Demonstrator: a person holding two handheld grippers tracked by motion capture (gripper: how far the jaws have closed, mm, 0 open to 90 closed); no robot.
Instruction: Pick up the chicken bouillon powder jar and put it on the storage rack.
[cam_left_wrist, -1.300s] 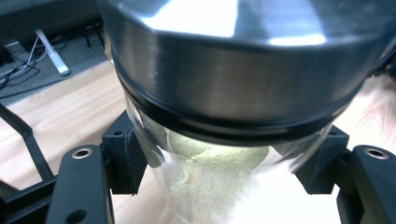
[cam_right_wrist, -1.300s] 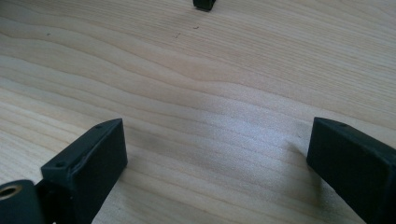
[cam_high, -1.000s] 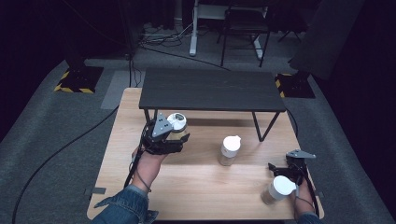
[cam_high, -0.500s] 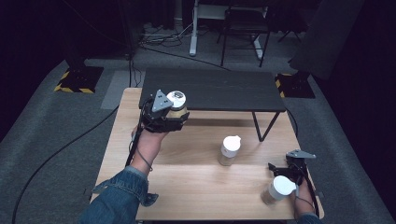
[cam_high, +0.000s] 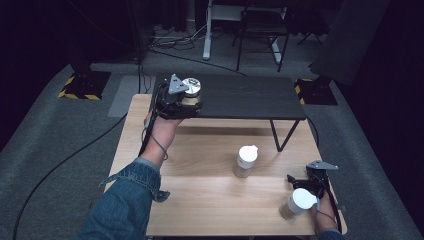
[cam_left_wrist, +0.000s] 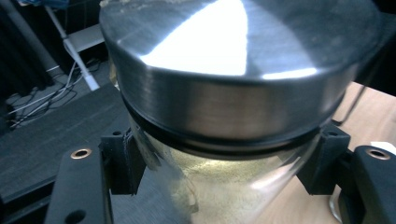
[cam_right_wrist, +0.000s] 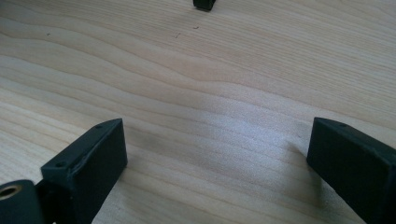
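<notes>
1. Firmly clamped: left gripper (cam_high: 187, 100) jaws press both sides of a jar (cam_left_wrist: 224, 140), just below its steel lid (cam_left_wrist: 233, 60).
2. Jar sits above the black shelf's (cam_high: 240, 97) left end.
3. Right gripper (cam_right_wrist: 217, 154) jaws spread wide, empty, over the wooden table (cam_right_wrist: 196, 84).

left gripper (cam_high: 186, 102): black body, grey three-cornered plate on top, thin black cable trailing along the forearm
left jaws: black blocks, brass-ringed screw holes in the arms
left sleeve (cam_high: 131, 187): blue denim, frayed cuff
right gripper (cam_high: 300, 181): black, grey plate on top, black cable
right jaws: black squared blocks, small screw holes
</notes>
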